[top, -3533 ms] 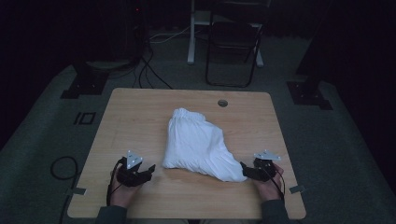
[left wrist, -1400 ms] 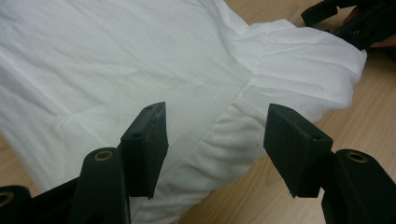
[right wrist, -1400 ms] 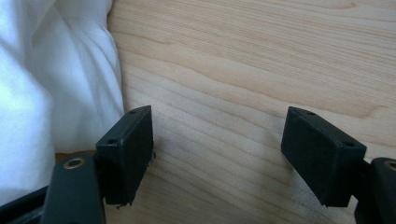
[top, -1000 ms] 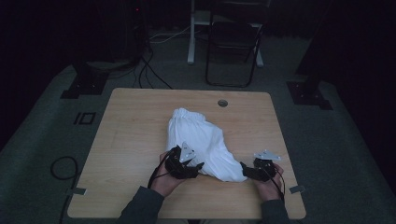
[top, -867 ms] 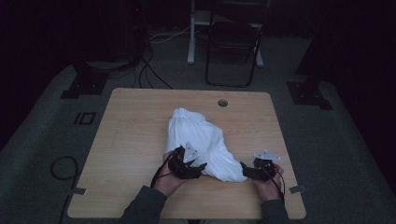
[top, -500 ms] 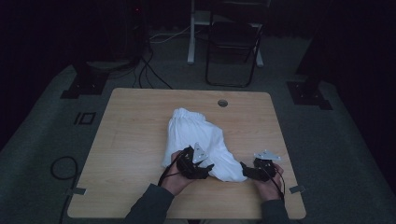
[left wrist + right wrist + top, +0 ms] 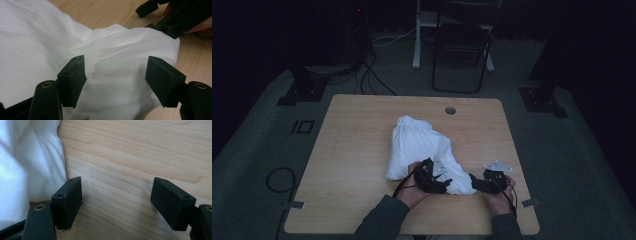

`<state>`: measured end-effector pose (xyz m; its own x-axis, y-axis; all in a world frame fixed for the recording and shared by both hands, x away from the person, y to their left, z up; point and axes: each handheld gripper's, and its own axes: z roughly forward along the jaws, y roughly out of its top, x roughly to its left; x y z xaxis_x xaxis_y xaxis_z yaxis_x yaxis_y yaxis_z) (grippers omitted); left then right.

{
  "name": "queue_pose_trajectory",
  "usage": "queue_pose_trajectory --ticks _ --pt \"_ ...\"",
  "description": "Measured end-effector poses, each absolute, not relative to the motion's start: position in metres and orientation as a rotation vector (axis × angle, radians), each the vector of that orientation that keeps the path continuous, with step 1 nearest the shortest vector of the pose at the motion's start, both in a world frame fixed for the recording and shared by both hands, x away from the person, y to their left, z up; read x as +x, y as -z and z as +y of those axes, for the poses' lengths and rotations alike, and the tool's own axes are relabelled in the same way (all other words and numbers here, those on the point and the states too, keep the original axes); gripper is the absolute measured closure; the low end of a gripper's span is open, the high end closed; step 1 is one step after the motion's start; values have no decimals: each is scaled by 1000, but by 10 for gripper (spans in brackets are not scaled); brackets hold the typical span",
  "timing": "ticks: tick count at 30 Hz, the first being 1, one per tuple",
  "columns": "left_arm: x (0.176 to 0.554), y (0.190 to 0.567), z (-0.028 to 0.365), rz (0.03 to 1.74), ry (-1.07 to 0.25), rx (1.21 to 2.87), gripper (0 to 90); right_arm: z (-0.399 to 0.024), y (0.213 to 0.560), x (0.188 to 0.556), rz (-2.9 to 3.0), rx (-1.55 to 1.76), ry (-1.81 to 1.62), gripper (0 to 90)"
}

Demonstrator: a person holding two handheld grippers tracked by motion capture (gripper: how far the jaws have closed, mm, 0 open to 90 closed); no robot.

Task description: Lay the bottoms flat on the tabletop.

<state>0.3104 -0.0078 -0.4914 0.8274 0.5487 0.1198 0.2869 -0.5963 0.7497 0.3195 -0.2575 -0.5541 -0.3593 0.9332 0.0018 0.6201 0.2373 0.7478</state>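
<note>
A crumpled white cloth (image 7: 419, 145) lies in the middle of the wooden table (image 7: 357, 150). My left gripper (image 7: 443, 179) hovers over the cloth's near right corner. In the left gripper view its jaws (image 7: 116, 62) stand wide and have just been opening. A seam of the cloth (image 7: 105, 82) lies between and below them, and the pads do not press on it. My right gripper (image 7: 474, 182) sits just right of that corner, open. Its jaws (image 7: 117, 182) frame bare wood, with the cloth's edge (image 7: 30, 170) at the left. The right gripper (image 7: 172, 17) touches the cloth's corner in the left gripper view.
A round cable hole (image 7: 450, 110) sits near the table's far edge. A black chair (image 7: 460, 45) and a white post stand behind the table. Cables run on the floor at the left (image 7: 279, 180). Bare wood lies to the left of the cloth.
My left hand has travelled right from the table's front left, along the cloth's near edge, to its near right corner beside the right gripper. The right gripper has not moved.
</note>
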Motion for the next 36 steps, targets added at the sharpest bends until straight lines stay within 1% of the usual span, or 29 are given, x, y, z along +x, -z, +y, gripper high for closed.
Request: queue_pose_trajectory --ticks 8,12,13,15,16,17,18,19,21,24,30,36 --pt "319 499 -24 627 -442 2252 280 -257 554 320 2067 1421 -930 251" --pt "323 503 -29 640 -457 2269 281 -257 554 319 2066 1423 -931 251" --pt "323 504 -30 644 -458 2269 296 -257 554 319 2067 1422 -931 251" --pt "324 505 -31 652 -472 2272 362 -257 554 319 2067 1422 -931 251" --pt "324 505 -30 645 -472 2279 418 -257 554 319 2067 1422 -931 251" --pt "324 504 -30 642 -474 2281 517 -257 554 319 2067 1422 -931 251" --pt "324 503 -29 639 -471 2279 586 -257 554 320 2067 1422 -930 251" --pt "324 502 -28 643 -472 2272 675 -257 554 320 2067 1422 -931 251" --pt "323 499 -26 646 -479 2268 749 -257 554 320 2067 1421 -930 251" --pt "322 492 -22 653 -493 2246 804 -258 554 320 2067 1420 -931 251" --pt "321 476 -7 659 -526 2200 833 -257 554 320 2066 1422 -931 251" --pt "324 466 14 696 -552 2161 838 -257 554 320 2066 1421 -931 251"
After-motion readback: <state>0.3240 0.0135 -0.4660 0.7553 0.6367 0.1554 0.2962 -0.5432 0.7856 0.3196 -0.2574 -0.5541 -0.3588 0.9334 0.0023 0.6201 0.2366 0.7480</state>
